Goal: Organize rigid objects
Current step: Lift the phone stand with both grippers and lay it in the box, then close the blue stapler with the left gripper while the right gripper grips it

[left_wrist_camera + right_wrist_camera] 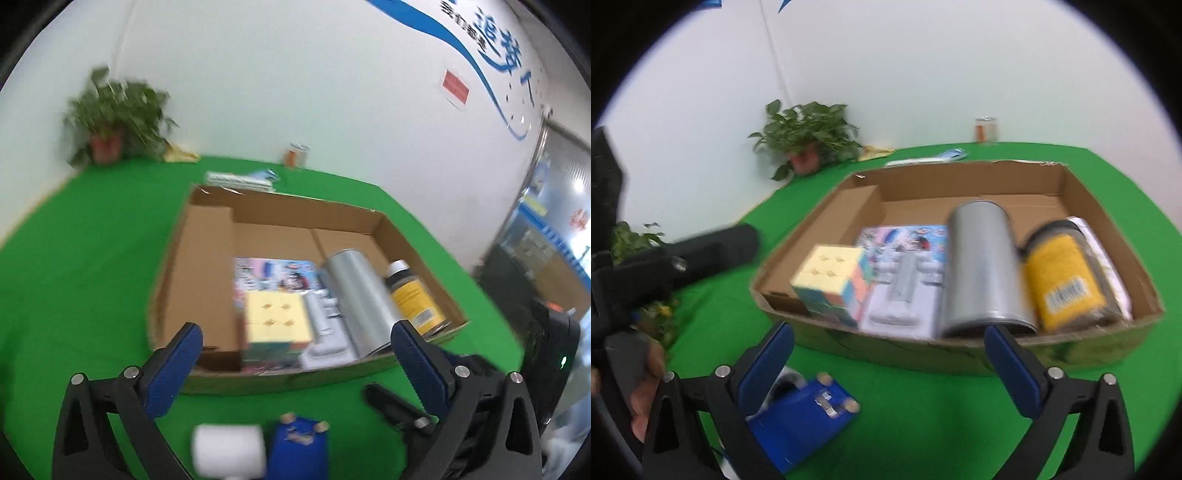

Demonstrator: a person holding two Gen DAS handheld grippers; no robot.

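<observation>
Left tool [295,349] wide, empty; right tool [888,349] wide, empty. Shallow brown cardboard box [1108,206] already holds pastel puzzle cube [831,280], silver metal cylinder [982,266], yellow-label jar [1063,277]. Left on green surface [74,258], near box front: blue plastic block [798,417], white cylinder [229,450]. Mostly done, by judgement.

Both tongs hang spread wide with nothing between their blue pads, the left tongs [295,354] and the right tongs [888,354] alike. A hand [642,391] grips the left handle.
</observation>
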